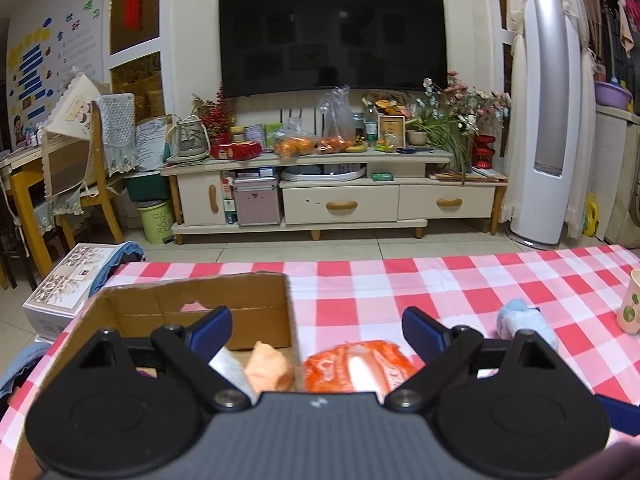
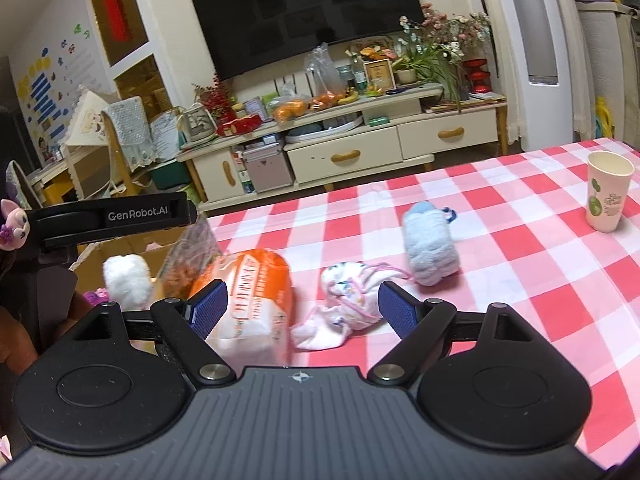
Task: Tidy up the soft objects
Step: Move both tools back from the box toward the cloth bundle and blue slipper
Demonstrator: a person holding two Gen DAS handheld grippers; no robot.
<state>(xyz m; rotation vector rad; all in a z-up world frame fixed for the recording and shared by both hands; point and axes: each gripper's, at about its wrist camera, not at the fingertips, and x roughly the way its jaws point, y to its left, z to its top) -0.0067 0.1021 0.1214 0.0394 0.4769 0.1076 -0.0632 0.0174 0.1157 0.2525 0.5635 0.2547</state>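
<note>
A cardboard box (image 1: pixel 192 300) sits on the checked tablecloth at the left; a peach soft item (image 1: pixel 269 370) lies in it. My left gripper (image 1: pixel 316 330) is open above the box's right wall. An orange-and-white soft pack (image 1: pixel 356 368) lies just right of the box; it also shows in the right wrist view (image 2: pixel 256 296). My right gripper (image 2: pixel 302 306) is open and empty over the pack and a white-pink cloth bundle (image 2: pixel 348 300). A light blue rolled towel (image 2: pixel 430 244) lies farther back, also in the left view (image 1: pixel 524 320). A white fluffy item (image 2: pixel 126 276) sits in the box (image 2: pixel 152 260).
A paper cup (image 2: pixel 608 196) stands at the right of the table, also in the left view (image 1: pixel 630 304). The left gripper's body (image 2: pixel 112 220) shows at the left. Beyond the table's far edge are a TV cabinet (image 1: pixel 340 196), chair (image 1: pixel 80 184) and floor box (image 1: pixel 68 288).
</note>
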